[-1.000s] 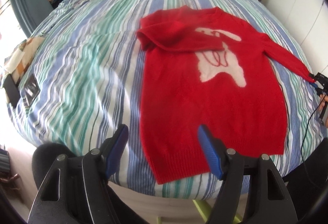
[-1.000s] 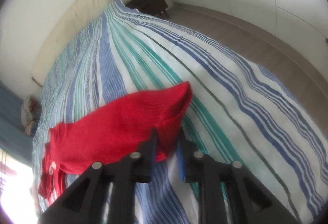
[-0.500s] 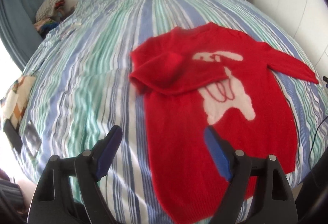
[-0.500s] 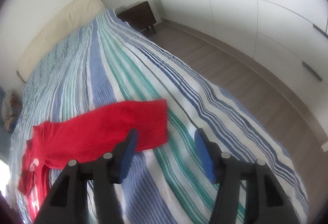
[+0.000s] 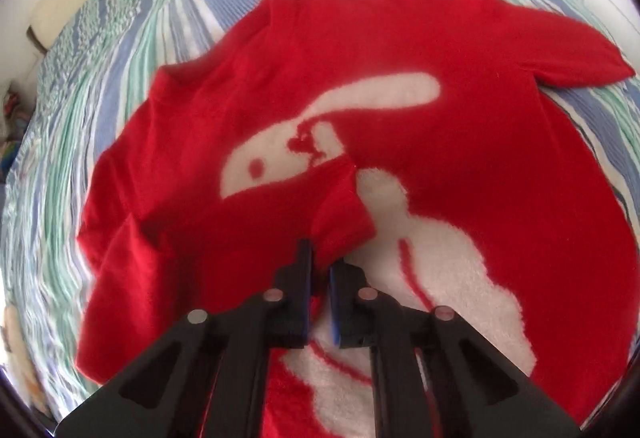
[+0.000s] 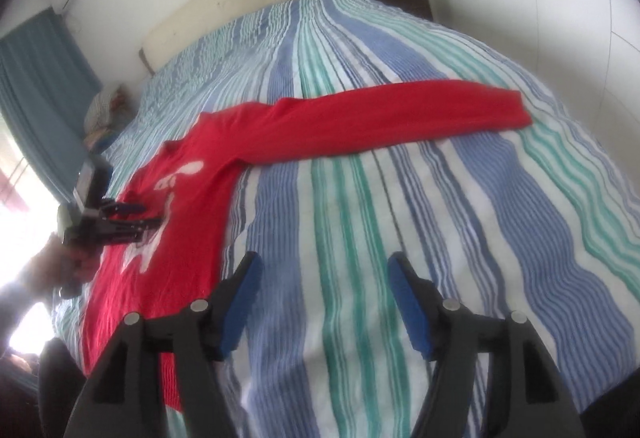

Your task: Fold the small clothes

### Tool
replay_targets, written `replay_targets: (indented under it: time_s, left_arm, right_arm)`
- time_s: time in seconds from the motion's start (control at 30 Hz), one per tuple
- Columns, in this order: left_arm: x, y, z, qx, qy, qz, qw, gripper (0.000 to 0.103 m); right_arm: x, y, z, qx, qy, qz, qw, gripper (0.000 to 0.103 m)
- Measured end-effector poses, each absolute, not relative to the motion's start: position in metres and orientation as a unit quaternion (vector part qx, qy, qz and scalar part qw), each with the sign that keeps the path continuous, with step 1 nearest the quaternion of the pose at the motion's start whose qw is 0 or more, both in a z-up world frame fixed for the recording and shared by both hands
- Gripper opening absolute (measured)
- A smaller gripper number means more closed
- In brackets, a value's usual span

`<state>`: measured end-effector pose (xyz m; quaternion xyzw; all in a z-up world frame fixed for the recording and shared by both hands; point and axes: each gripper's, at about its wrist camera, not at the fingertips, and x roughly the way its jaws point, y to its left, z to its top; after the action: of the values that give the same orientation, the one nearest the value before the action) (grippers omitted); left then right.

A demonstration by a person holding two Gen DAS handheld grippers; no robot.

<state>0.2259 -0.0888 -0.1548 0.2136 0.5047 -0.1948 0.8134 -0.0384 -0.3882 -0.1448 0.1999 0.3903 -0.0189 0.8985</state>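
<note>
Moved in, left hand-held gripper (image 5: pixel 319 256) pinches sweater (image 5: pixel 460 141) cuff — folded across chest.

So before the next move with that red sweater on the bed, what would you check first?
1. Left gripper shut on the folded sleeve cuff: ok.
2. Right gripper open and holding nothing: ok.
3. Other sleeve stretched flat across the striped bedsheet: ok.
4. Red sweater body lying flat, white rabbit facing up: ok.
5. Hem lying straight: cannot tell, hidden by the jaws.
6. Folded sleeve smooth, no bunching: not ok, it is crumpled near the cuff.
</note>
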Motion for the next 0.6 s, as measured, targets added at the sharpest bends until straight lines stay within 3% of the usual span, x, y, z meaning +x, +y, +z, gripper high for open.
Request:
replay_targets:
  time_s: [0.1,0.27,0.43,0.6]
  left_arm:
    - [0.225,-0.032,-0.106,0.130,0.474,-0.162,0.855,0.004]
    - [0.226,0.148,-0.049,-0.016,0.447,-0.002,0.894,0.004]
    - [0.212,0.289,-0.073,-0.068,0.463,0.175,0.866,0.004]
    - [0.189,0.335,-0.129,-0.119,0.496,0.248,0.824,0.004]
  right_arm:
    - [-0.041,-0.374,-0.151,0.185,0.397,-0.011,0.899,0.065]
    - [-0.043,-0.372,-0.149,0.169,0.385,-0.007,0.907,0.065]
    - [-0.036,-0.372,-0.156,0.181,0.391,-0.004,0.903,0.065]
    - [-0.036,-0.362,-0.157,0.162,0.396,0.001,0.904,0.065]
